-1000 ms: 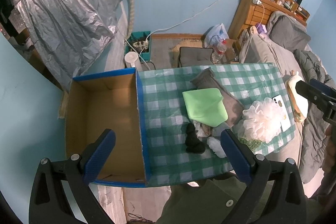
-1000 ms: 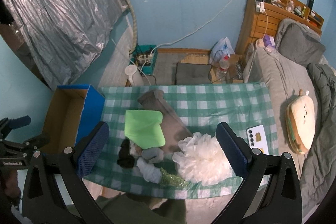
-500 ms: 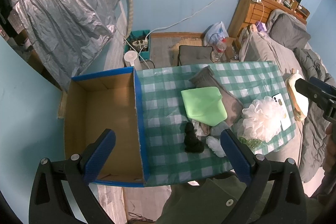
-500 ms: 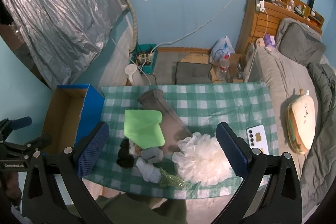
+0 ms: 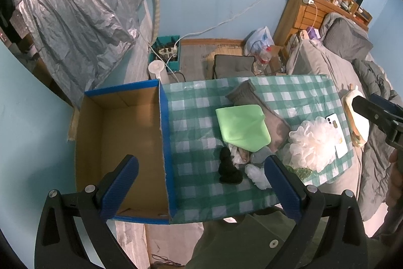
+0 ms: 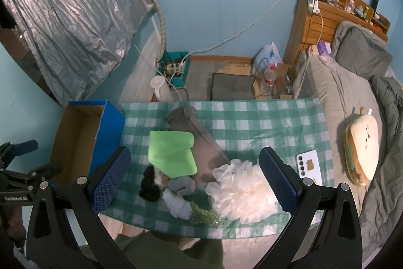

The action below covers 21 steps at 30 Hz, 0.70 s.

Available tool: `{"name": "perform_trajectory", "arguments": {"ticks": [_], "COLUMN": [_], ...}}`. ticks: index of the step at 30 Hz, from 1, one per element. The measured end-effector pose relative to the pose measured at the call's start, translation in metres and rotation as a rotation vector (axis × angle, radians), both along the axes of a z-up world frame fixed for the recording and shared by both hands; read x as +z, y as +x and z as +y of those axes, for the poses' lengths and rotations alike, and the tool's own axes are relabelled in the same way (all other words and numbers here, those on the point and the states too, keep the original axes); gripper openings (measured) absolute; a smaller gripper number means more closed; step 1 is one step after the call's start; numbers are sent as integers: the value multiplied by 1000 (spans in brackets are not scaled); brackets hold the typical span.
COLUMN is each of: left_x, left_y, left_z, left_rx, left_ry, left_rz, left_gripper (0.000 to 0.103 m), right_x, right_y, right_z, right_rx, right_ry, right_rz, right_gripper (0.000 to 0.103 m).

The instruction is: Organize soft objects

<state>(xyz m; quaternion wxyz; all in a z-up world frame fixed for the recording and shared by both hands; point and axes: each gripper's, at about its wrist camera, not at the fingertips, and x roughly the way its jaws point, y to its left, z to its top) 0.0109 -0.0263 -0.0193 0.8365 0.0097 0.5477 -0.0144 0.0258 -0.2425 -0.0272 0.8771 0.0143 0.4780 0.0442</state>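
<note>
I hold left gripper [image 5: 200, 184] and right gripper [image 6: 192, 177] spread wide, empty, high over the table | since a second ago nothing has shifted, only slight drift | cardboard box [image 5: 118, 143] empty at left; green cloth [image 6: 171, 154], black sock [image 6: 149, 184], white pouf [image 6: 241, 193] piled on checked cloth [image 6: 264, 122] | sorting not begun

box [image 5: 121, 143] left of table [image 5: 196, 117], cloths [image 5: 241, 127] piled on table

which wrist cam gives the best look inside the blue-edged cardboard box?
Left wrist. The blue-edged cardboard box sits almost under that camera, so its bare floor and inner walls show. In the right wrist view the box lies at the left edge, its interior seen obliquely and partly cut off.
</note>
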Motion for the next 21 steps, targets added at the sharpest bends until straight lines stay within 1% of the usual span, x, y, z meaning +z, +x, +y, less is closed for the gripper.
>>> {"name": "perform_trajectory", "arguments": {"ticks": [14, 21], "left_x": [1, -3], "left_y": [10, 15], "left_z": [-6, -9], "left_rx": [-30, -41], "left_ry": [5, 2], "left_rz": [25, 37], "left_gripper": [101, 101], "right_x": [0, 1], "right_y": [-8, -6], "right_z": [-6, -12], "right_rx": [-11, -29], "right_ry": [7, 10], "right_rz": [10, 24], "right_gripper": [101, 101]}}
